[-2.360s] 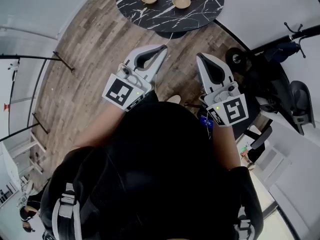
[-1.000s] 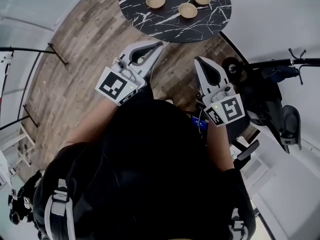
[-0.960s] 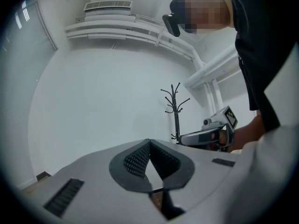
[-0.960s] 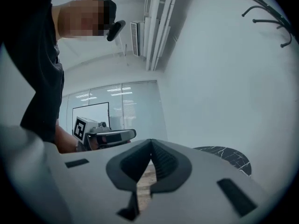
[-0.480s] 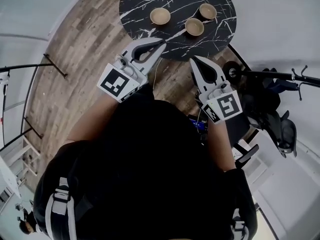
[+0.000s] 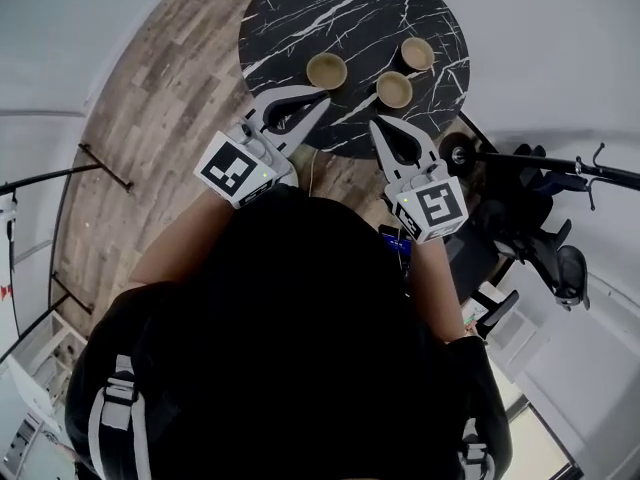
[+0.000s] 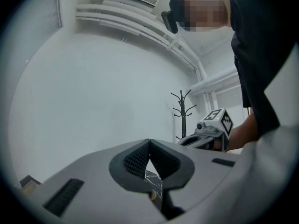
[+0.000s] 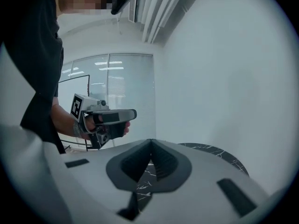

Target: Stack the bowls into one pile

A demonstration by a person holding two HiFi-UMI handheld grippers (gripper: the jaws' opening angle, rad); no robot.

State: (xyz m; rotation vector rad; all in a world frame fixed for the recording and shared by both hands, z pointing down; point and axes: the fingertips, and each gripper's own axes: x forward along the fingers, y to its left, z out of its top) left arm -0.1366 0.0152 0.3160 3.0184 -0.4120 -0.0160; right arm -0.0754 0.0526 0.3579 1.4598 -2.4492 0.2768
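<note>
Left gripper (image 7: 149, 142) is seen pressed together, tips meeting, nothing pinched. Right gripper (image 8: 150, 142) is likewise closed and empty. Both are held side by side at the near edge of the table (image 6: 290, 13), a round black top with white veins. On it are set, unstacked and upright, each apart from the others: a left bowl (image 6: 326, 69) just beyond the left gripper's tips, a middle bowl (image 6: 394, 90) just beyond the right gripper's tips, and a far bowl (image 6: 417, 54) close behind the middle one. All three are seen as small, round and tan with plain insides. Wood floor (image 6: 140, 138) is seen around the table. A coat rack (image 7: 183, 111) is seen by the white wall.
</note>
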